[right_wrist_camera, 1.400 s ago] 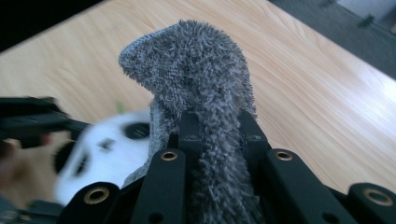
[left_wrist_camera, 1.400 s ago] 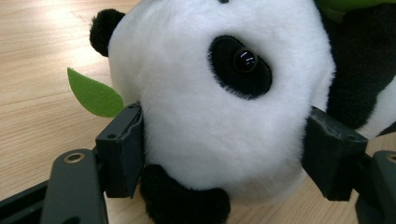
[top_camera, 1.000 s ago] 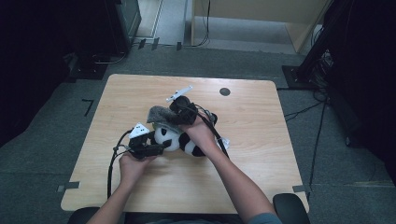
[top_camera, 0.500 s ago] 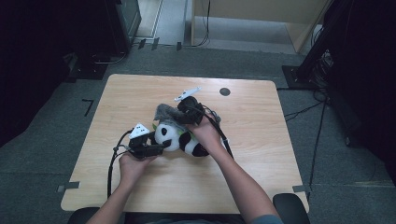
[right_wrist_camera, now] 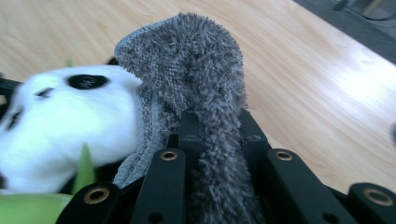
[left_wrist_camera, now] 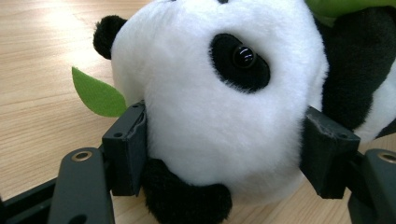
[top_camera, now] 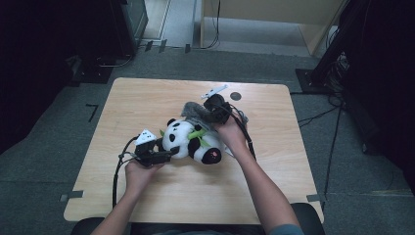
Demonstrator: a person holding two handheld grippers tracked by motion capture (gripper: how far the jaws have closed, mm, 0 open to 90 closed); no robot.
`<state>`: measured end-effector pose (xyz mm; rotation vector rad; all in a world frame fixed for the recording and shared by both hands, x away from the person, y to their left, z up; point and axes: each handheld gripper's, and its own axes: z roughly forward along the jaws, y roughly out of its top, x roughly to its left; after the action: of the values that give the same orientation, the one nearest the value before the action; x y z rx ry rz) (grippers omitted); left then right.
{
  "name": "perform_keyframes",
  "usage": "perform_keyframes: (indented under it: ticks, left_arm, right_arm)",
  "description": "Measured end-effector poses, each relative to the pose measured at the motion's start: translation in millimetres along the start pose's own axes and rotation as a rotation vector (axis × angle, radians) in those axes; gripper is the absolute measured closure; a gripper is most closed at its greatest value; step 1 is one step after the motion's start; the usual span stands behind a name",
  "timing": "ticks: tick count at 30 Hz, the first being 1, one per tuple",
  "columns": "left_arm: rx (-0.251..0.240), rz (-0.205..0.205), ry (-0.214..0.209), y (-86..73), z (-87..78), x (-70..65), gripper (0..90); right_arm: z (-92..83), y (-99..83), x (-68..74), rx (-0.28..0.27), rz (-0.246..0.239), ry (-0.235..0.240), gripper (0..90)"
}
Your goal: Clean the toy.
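The left gripper [left_wrist_camera: 224, 154] clamps the panda [top_camera: 188, 139] by its head; the right gripper [right_wrist_camera: 217, 135] (at the panda's one o'clock) pinches the grey cloth [right_wrist_camera: 201, 79].

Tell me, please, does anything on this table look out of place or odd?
Nothing is spilled or damaged. The panda toy lies on its side on the table, its head squeezed between the left claw pads. The right claw is shut on a bunched grey fuzzy cloth beside it.
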<state>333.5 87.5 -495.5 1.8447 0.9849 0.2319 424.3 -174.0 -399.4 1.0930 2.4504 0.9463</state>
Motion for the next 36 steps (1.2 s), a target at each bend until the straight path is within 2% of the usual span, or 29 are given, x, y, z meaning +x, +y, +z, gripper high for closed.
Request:
perform_keyframes:
  ticks: [1,3,4,5,8,11,14,17,19,20,21,24,25,29,32,33,36]
  left_arm:
    - [0.000,0.001,0.000,0.0,0.0,0.0,27.2]
    - [-0.001,0.003,0.002,0.0,0.0,-0.8,26.7]
    - [-0.002,0.003,0.001,-0.2,0.3,-0.7,25.7]
    - [-0.003,0.002,-0.001,-0.3,0.3,-0.4,25.5]
    - [0.004,0.006,-0.005,-0.7,0.0,0.7,25.0]
    - [0.011,0.014,-0.004,-0.9,-0.5,0.7,24.1]
    - [0.012,0.013,0.002,-0.9,-0.7,0.0,23.9]
    - [0.012,0.014,0.006,-0.7,-0.7,-0.7,23.9]
    - [0.010,0.010,0.002,-1.2,-0.7,0.0,23.9]
    - [0.010,0.010,0.002,-1.2,-0.7,0.0,23.9]
    - [0.010,0.011,0.001,-1.4,-0.8,0.2,23.9]
    - [0.012,0.007,0.000,-1.8,-0.9,0.2,23.9]
    - [0.012,0.004,0.000,-1.8,-0.9,0.1,23.9]
    - [0.009,-0.011,-0.003,-2.6,-0.4,0.6,23.6]
    - [0.013,-0.007,0.008,-2.3,-0.5,-0.9,23.7]
    - [0.012,-0.001,0.013,-1.9,-0.5,-1.8,24.1]
    - [0.008,0.003,0.023,-1.3,-0.4,-3.7,26.2]
  right_arm:
    - [-1.4,-0.5,-2.5,0.010,-0.005,-0.037,77.2]
    - [-1.8,-2.0,-7.7,0.026,-0.006,-0.074,77.2]
    - [-1.2,-3.9,-13.4,0.024,0.037,-0.048,77.3]
    - [-1.3,-3.9,-13.5,0.020,0.045,-0.040,77.2]
    - [-2.8,-2.3,-11.5,0.001,0.049,-0.021,77.2]
    - [-10.3,3.4,-6.6,-0.052,0.056,0.012,77.2]
    - [-22.4,10.3,-1.9,-0.102,0.041,0.029,77.1]
    - [-38.0,14.7,1.0,-0.148,0.027,0.025,76.8]
    - [-50.4,12.3,1.4,-0.170,0.014,0.025,76.4]
    - [-50.4,12.3,1.4,-0.170,0.014,0.025,76.4]
    - [-54.8,5.5,2.1,-0.168,-0.012,0.019,76.3]
    - [-59.8,-9.7,-0.4,-0.167,-0.019,-0.001,76.4]
    - [-59.8,-9.7,-0.4,-0.167,-0.019,-0.001,76.4]
    - [-71.6,-32.4,-11.8,-0.168,0.017,0.002,76.1]
    - [-69.9,-41.2,-13.1,-0.146,0.018,0.009,75.6]
    - [-66.9,-46.3,-13.0,-0.137,0.004,0.006,75.1]
    - [-59.5,-61.1,-11.8,-0.174,-0.034,-0.008,74.7]
